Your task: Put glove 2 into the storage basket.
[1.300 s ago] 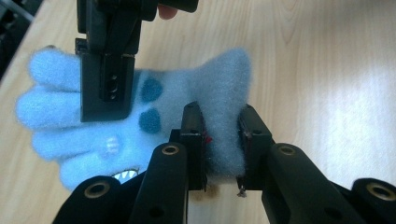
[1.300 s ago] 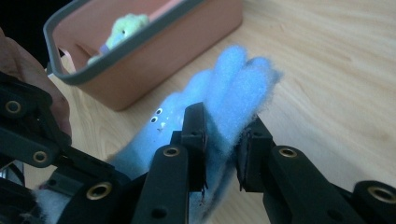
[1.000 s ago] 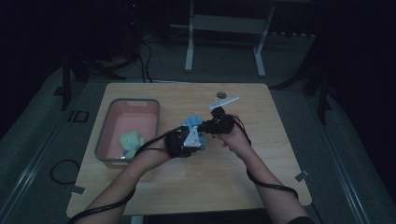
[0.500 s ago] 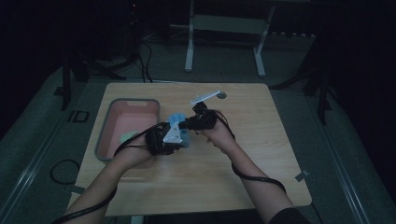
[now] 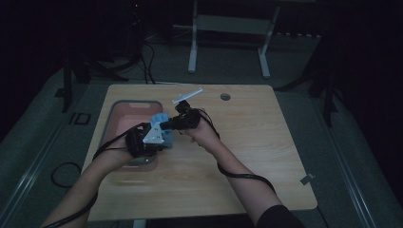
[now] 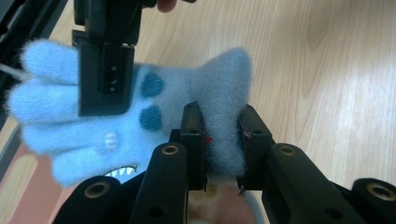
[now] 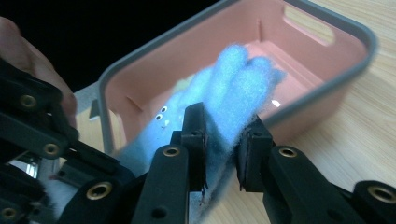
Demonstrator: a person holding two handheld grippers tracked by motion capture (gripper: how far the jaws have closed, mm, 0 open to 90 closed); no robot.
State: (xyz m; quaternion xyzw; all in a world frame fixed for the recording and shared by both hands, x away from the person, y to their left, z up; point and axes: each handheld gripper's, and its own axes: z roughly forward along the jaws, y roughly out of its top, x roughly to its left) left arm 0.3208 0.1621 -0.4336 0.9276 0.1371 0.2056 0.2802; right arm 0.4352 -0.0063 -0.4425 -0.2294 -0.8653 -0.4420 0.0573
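Observation:
A fuzzy light-blue glove (image 5: 159,120) with a toothy monster face is stretched between both grippers, above the right rim of a pink tray (image 5: 124,110). My left gripper (image 6: 219,116) is shut on the glove's (image 6: 93,135) cuff end. My right gripper (image 7: 224,121) is shut on the glove's (image 7: 233,70) finger end, with the tray (image 7: 364,32) just behind it. From above, the left gripper (image 5: 147,138) sits at the tray's near right side. The right gripper (image 5: 183,119) is just to its right, over the table.
The grey-rimmed pink tray stands on the left part of a wooden table (image 5: 266,156); something pale green lies inside it, mostly hidden. A round cable hole (image 5: 225,97) is near the table's far edge. Cables trail from both grippers along the forearms.
Both hands have carried the glove to the left, from the middle of the table to the tray's right edge. Both grips stay the same.

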